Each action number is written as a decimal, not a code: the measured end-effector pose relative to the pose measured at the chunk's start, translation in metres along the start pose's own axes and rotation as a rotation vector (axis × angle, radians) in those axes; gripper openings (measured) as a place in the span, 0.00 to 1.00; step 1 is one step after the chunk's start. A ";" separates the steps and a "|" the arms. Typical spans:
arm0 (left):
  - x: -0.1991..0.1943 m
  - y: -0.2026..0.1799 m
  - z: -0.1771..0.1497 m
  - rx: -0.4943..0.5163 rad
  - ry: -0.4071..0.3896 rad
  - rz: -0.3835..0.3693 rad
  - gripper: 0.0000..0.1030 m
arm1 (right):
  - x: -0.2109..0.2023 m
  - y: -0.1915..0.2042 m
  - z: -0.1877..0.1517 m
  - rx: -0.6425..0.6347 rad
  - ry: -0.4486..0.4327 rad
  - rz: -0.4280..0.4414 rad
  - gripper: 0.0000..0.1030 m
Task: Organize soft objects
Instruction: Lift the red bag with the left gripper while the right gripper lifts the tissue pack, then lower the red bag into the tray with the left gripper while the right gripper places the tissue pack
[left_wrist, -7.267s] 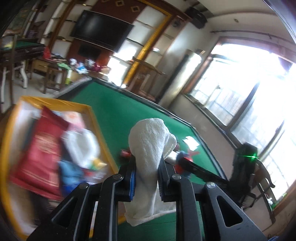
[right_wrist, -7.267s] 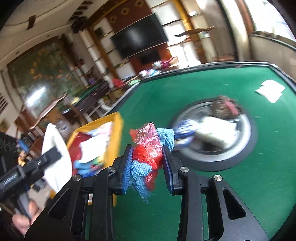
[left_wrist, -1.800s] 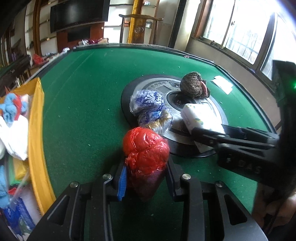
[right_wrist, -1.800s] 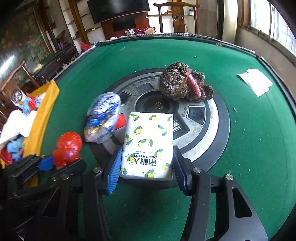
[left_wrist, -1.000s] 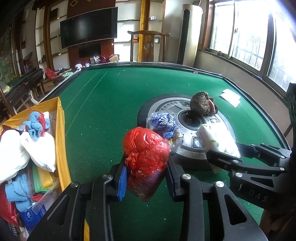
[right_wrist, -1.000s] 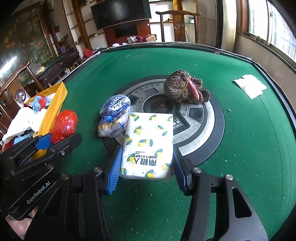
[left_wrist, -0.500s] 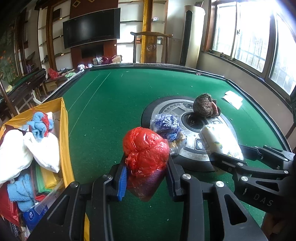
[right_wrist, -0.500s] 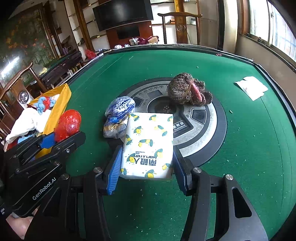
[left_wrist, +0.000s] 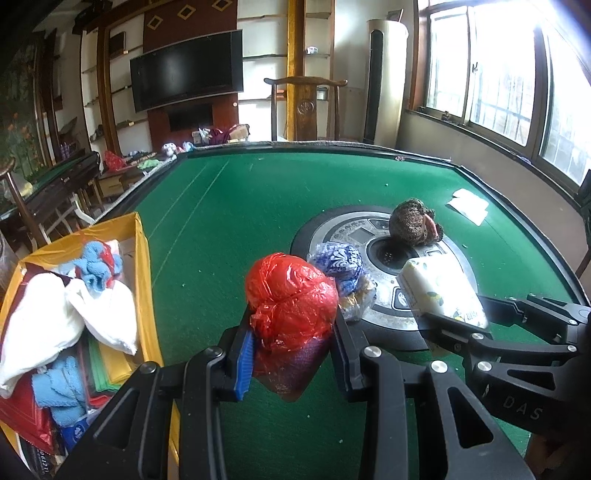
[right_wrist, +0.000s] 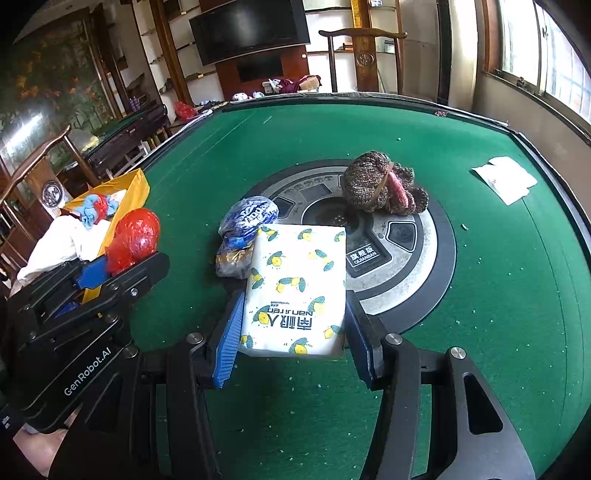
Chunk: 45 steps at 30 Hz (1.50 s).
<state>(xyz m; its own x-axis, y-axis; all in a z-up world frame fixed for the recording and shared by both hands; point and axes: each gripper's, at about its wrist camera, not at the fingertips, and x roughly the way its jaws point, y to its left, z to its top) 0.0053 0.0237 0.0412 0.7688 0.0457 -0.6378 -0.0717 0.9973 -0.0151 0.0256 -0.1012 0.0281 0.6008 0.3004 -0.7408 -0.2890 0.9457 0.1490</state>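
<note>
Both jaws loaded: left gripper (left_wrist: 293, 354) pinches the red bag (left_wrist: 291, 310), right gripper (right_wrist: 293, 332) clamps the tissue pack (right_wrist: 297, 288). Each load is held above the green table (right_wrist: 498, 295), near side. Yellow bin (left_wrist: 146, 280) sits at the left, already holding cloths. Blue bag (right_wrist: 247, 218) and knit hat (right_wrist: 376, 182) remain on the round centre plate (right_wrist: 439, 258). Step looks like carry-to-bin. Next: swing both left over the bin rim, then release, red bag first since it's nearer.
</note>
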 end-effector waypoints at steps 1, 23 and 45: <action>0.000 0.000 0.000 0.002 -0.001 0.002 0.35 | 0.000 0.000 0.000 -0.001 -0.001 0.001 0.51; -0.016 -0.003 0.003 0.047 -0.092 0.074 0.35 | -0.009 0.013 -0.004 -0.026 -0.030 0.020 0.51; -0.048 0.012 0.010 0.002 -0.192 0.061 0.35 | -0.014 0.029 -0.011 -0.017 -0.048 0.043 0.51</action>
<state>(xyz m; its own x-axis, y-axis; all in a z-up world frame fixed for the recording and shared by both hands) -0.0265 0.0340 0.0794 0.8702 0.1158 -0.4790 -0.1207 0.9925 0.0207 0.0008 -0.0791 0.0354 0.6224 0.3470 -0.7016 -0.3281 0.9295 0.1686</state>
